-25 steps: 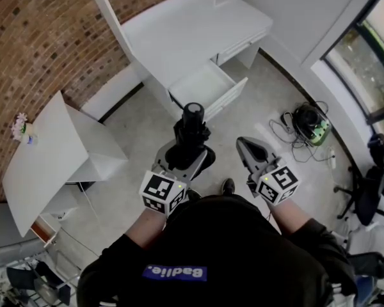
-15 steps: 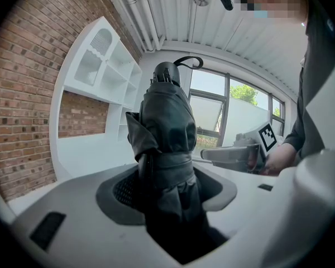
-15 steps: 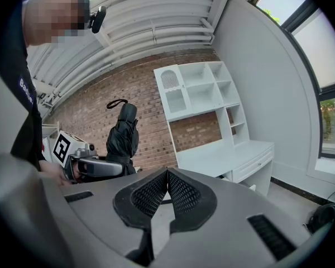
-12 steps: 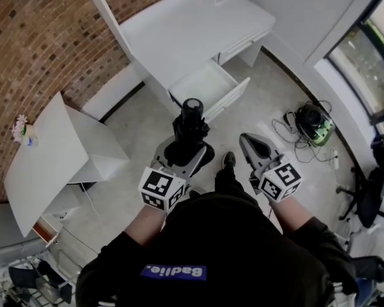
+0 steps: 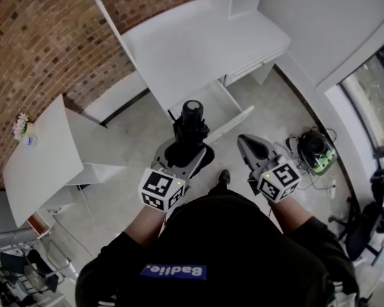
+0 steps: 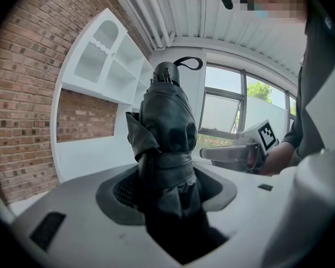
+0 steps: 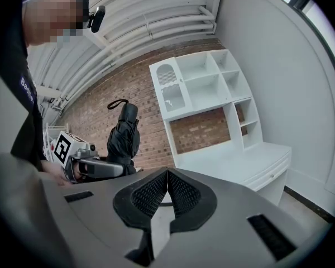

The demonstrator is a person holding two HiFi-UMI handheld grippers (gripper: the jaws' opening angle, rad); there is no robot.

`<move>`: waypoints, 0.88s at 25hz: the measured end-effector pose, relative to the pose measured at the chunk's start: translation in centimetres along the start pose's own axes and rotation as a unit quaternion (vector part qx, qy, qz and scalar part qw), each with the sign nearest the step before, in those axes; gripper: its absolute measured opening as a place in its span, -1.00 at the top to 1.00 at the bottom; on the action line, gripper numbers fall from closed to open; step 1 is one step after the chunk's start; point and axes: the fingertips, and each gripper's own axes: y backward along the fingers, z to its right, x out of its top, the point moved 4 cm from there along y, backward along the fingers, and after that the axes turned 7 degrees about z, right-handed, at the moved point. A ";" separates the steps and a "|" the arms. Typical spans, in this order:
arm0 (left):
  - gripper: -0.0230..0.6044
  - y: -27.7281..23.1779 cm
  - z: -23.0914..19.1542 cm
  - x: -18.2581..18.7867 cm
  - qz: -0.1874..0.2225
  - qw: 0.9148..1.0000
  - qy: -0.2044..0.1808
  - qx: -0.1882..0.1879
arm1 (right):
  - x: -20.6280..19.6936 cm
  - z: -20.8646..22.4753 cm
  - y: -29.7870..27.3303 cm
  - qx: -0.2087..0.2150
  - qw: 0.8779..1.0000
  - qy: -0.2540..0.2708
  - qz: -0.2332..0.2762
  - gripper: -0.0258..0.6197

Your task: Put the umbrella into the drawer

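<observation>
A brick wall [image 5: 45,37] fills the upper left of the head view, above a pale floor [image 5: 134,133]. Against the wall stands a long white counter [image 5: 192,43] with a white shelf unit [image 7: 204,82] rising over it. A smaller white counter [image 5: 41,165] stands off to the left, with a little vase of flowers [image 5: 20,128] at its corner. Under the long counter one drawer [image 5: 233,121] is pulled out and looks empty. I stand in front of it with both arms stretched forward. The folded black umbrella [image 5: 191,136] is not in the drawer — it stands upright in my left tongs [image 5: 183,157], over the floor just in front of the drawer's open end. The tongs are clamped around its strapped lower part, and its handle with a wrist loop is at the top. My right tongs [image 5: 248,144] are level with the left and just beside them — their ribbed pads [image 7: 181,194] meet at the tips with nothing between them.
</observation>
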 end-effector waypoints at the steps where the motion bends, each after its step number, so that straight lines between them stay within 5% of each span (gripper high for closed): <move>1: 0.16 -1.1 -0.2 0.1 -0.001 1.000 0.000 0.005 | 0.4 1.2 -0.5 0.004 1.000 -0.001 -0.001 0.83; 11: 0.16 -8.9 -1.3 0.7 -0.007 0.999 0.009 0.037 | 1.7 9.6 -3.1 0.024 0.999 -0.021 -0.012 0.83; 22: 0.16 -12.6 -4.7 -1.4 -0.045 0.999 0.010 -0.003 | 1.6 12.3 -4.7 -0.030 0.999 -0.027 -0.017 0.83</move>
